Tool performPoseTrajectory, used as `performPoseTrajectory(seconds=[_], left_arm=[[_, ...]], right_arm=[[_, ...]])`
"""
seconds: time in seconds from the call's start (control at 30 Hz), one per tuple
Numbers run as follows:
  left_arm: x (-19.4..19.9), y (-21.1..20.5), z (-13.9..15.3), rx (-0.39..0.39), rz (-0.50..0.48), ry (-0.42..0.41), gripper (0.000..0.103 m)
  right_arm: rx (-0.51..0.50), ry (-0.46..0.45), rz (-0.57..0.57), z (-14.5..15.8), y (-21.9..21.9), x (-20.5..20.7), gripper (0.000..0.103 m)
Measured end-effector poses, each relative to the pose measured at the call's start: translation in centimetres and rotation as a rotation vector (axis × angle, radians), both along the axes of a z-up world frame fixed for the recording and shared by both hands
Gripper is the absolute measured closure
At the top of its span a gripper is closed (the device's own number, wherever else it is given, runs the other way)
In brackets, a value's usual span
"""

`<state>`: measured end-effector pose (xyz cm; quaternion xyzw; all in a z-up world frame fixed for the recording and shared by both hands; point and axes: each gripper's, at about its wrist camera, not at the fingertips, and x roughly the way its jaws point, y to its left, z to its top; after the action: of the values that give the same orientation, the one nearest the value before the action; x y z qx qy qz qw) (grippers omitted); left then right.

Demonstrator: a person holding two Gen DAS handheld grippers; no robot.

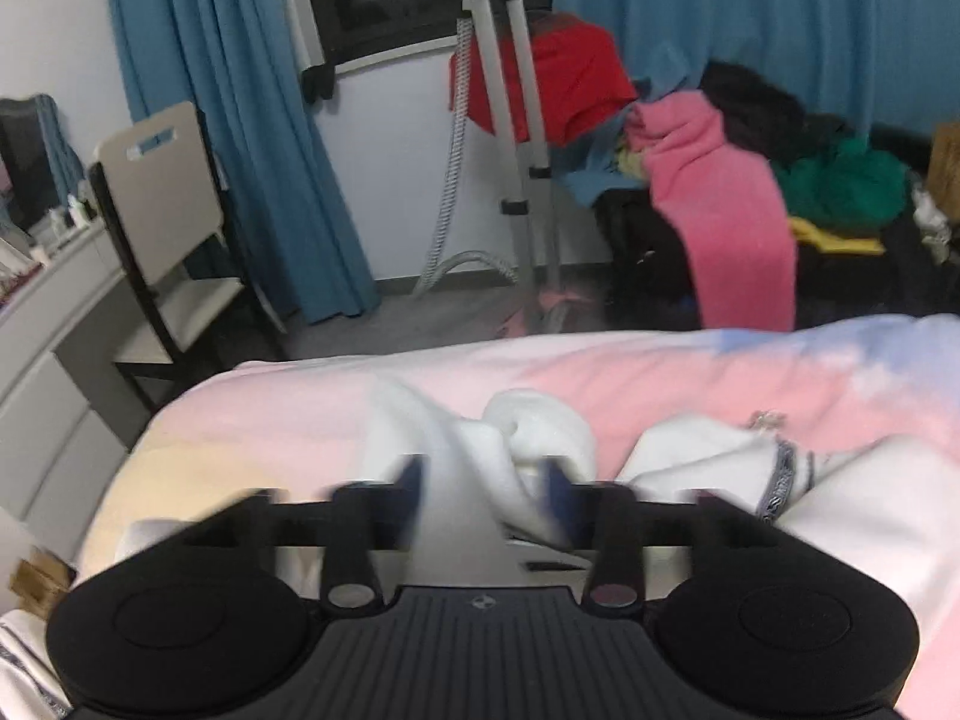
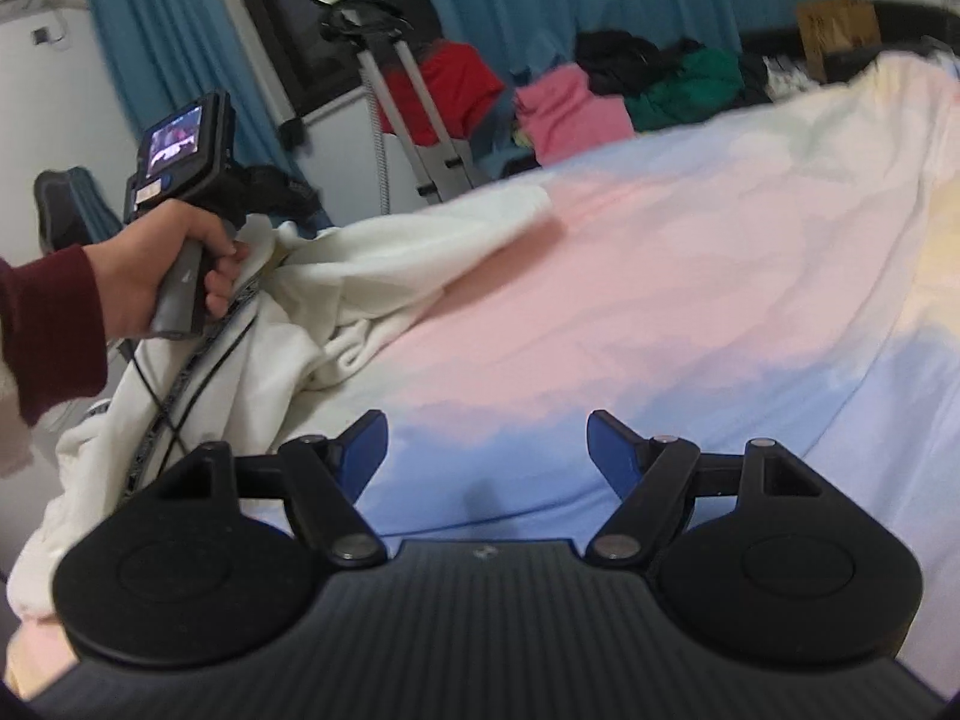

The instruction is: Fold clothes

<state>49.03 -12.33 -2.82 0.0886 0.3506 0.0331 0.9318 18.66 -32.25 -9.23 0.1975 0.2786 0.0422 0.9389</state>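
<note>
- Left gripper (image 1: 483,489): black two-finger tool with blue pads, motion-blurred in its own wrist view. A fold of the white fleecy garment with grey patterned trim (image 1: 720,480) passes between the fingers; the blur prevents confirming whether the jaws are clamped on it or merely straddling it.
- Right gripper (image 2: 486,450): blue-padded fingers spread wide apart, nothing between them, positioned above the pastel pink, blue and cream bed sheet (image 2: 660,300).
- Garment location: bunched and crumpled on the bed sheet (image 1: 660,372). In the right wrist view it lies at the left part of the bed (image 2: 336,288), one flat portion extending toward the far edge.
- Left hand (image 2: 162,264): bare, dark red sleeve at the wrist, wrapped around the grey handle of the left tool, touching the garment.
- Background: blue curtains (image 1: 240,120), a beige-and-black chair (image 1: 162,222), a silver-legged stand (image 1: 516,120), and a heap of red, pink, green and black clothes (image 1: 720,180) beyond the bed.
</note>
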Motion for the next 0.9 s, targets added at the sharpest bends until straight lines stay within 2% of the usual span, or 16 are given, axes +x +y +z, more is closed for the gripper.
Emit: performPoseTrajectory(seconds=[0.03,0.07,0.17,0.23,0.27,0.37,0.5,0.63,0.73,0.77,0.9], left_arm=[[-0.4,-0.2,0.1,-0.006,0.001,-0.018,0.089],[-0.9,-0.3,0.3,-0.015,-0.005,-0.041,0.091],[-5.1,-0.7,2.8,-0.069,-0.114,-0.173,0.094],[-10.1,-0.8,5.1,-0.130,-0.275,-0.306,0.094],[-12.7,-1.0,5.9,-0.133,-0.342,-0.352,0.094],[-20.2,-1.5,7.7,-0.165,-0.484,-0.404,0.095],[-29.7,-1.2,6.9,-0.220,-0.591,-0.401,0.095],[-37.0,-0.1,2.8,-0.270,-0.629,-0.337,0.095],[-40.0,0.9,-1.3,-0.278,-0.603,-0.263,0.095],[-40.5,1.3,-2.5,-0.284,-0.586,-0.234,0.095],[-40.6,4.3,-5.4,-0.333,-0.526,-0.107,0.094]], right_arm=[[0.010,0.002,-0.001,-0.1,-0.1,0.0,0.028],[0.020,0.005,-0.002,-0.3,-0.2,0.1,0.028],[0.032,0.006,-0.004,0.1,-0.2,-0.6,0.028],[0.044,-0.014,-0.011,0.6,-0.4,-1.5,0.028],[0.052,-0.032,-0.018,0.8,-0.6,-2.1,0.028],[0.093,-0.069,-0.056,1.6,-1.6,-3.6,0.028],[0.185,-0.126,-0.099,2.4,-3.0,-5.4,0.028],[0.271,-0.168,-0.126,2.9,-4.5,-6.9,0.026],[0.351,-0.152,-0.119,2.6,-5.2,-7.4,0.028],[0.372,-0.137,-0.117,2.4,-5.3,-7.4,0.033],[0.424,-0.071,-0.102,1.4,-5.1,-6.9,0.034]])
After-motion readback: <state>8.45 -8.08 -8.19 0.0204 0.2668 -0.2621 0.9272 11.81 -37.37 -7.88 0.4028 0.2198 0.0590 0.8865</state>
